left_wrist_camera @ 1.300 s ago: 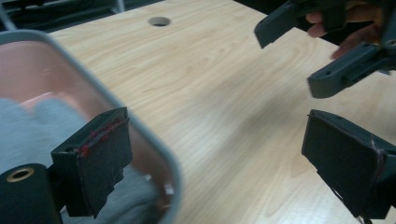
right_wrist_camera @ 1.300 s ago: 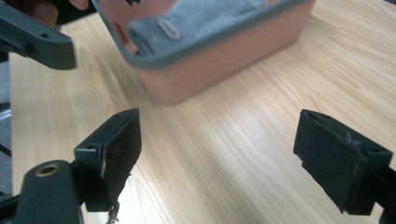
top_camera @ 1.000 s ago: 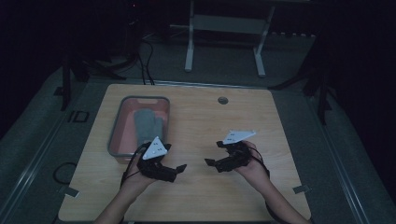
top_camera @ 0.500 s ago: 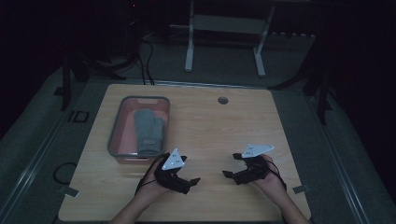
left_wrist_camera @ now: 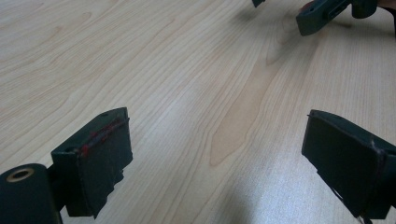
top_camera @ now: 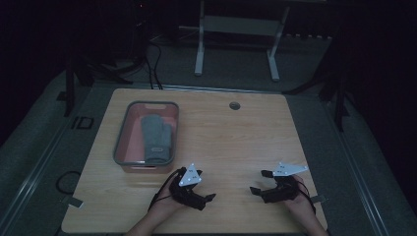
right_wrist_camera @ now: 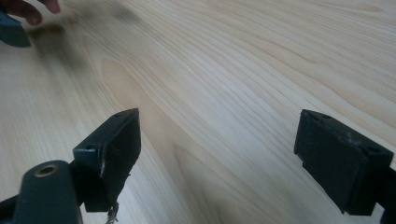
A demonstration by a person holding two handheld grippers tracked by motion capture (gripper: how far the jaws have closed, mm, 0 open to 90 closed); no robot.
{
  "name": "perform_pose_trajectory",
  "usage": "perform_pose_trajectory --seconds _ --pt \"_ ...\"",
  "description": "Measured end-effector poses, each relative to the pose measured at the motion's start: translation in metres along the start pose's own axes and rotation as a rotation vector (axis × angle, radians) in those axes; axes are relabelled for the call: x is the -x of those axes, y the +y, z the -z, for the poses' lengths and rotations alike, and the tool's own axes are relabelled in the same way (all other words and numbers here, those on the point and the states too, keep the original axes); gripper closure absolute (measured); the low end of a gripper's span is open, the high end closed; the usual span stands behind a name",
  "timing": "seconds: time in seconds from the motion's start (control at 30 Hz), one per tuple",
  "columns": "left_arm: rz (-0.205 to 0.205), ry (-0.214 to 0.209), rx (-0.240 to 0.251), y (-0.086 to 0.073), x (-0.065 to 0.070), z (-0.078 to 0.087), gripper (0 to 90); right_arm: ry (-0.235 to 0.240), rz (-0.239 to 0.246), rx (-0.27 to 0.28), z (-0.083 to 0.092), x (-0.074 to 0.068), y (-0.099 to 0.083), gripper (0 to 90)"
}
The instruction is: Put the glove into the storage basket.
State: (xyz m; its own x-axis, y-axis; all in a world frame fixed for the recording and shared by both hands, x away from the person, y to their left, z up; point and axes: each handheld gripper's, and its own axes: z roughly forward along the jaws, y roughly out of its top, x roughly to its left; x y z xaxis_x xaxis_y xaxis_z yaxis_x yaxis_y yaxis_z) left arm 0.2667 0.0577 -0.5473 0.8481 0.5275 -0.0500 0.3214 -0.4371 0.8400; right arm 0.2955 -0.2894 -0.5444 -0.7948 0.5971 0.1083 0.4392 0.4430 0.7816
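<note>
My left gripper (top_camera: 209, 196) rests low over the wooden table (top_camera: 231, 142) near its front edge, left of centre, jaws pointing right. In the left gripper view its gripper (left_wrist_camera: 224, 163) stands open over bare wood, nothing between the jaws. My right gripper (top_camera: 260, 183) sits near the front right, jaws pointing left toward the other one. It too is open (right_wrist_camera: 219, 158) above bare wood. A pink tray (top_camera: 125, 142) at the left of the table holds a grey mitten (top_camera: 156, 137) lying flat.
A small round grommet hole (top_camera: 234, 105) sits near the table's far edge. Beyond the table stand a metal frame (top_camera: 236, 39) and cables on a dark floor. The other gripper's jaw tips (left_wrist_camera: 322, 14) show at the top right of the left gripper view.
Both hands have drawn back toward the table's front edge and sunk lower; the right one also shifted right. Both pairs of jaws stay open and hold nothing.
</note>
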Motion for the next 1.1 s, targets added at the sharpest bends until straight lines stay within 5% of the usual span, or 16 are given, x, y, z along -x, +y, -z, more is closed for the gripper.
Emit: perform_pose_trajectory --seconds 0.23,0.5,1.1 --pt "0.007 0.003 -0.013 -0.003 0.003 -0.007 8.6 -0.034 -0.037 0.017 0.012 0.009 -0.015 14.5" --pt "0.033 0.026 0.060 -0.007 0.001 -0.009 8.6 -0.081 -0.090 0.041 0.021 0.020 -0.029 14.5" --pt "0.041 0.018 0.057 -0.011 0.000 -0.010 8.6 -0.112 -0.098 0.050 0.020 0.025 -0.032 14.6"
